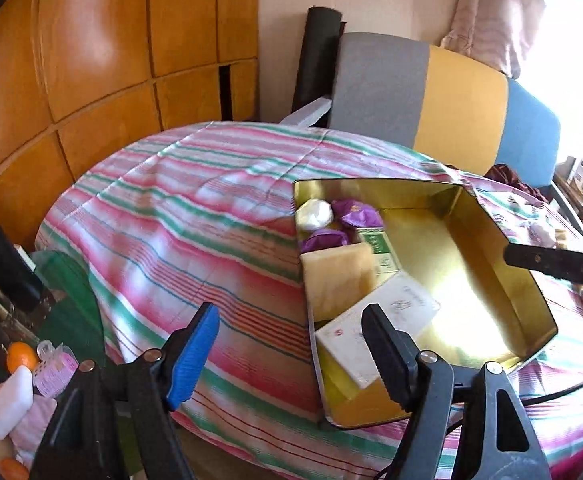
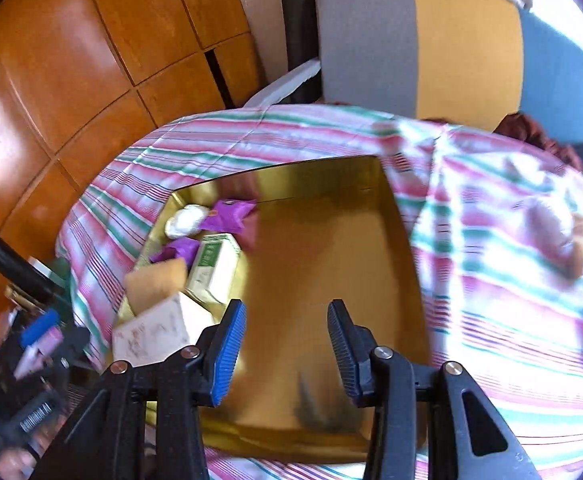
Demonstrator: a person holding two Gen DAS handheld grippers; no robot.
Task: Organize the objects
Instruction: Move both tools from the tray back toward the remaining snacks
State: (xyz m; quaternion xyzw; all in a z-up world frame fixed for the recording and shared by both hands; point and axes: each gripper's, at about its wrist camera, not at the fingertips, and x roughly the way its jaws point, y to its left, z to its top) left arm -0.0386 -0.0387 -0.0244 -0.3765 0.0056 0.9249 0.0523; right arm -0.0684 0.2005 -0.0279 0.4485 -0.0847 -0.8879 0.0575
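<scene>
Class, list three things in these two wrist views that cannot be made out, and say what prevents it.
1. White box: its print is too small to read in the left wrist view, and a left gripper finger covers part of it.
2. Objects on the striped cloth, right wrist view: lost to glare and motion blur.
3. Gold tin: near wall hidden behind the right gripper.

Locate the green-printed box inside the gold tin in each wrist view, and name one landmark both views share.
Left wrist: green-printed box sits centre-right, in the gold tin's left half, behind the tan block.
Right wrist: left of centre, below the purple packets.
Shared landmark: grey-yellow-blue chair back beyond the table.
</scene>
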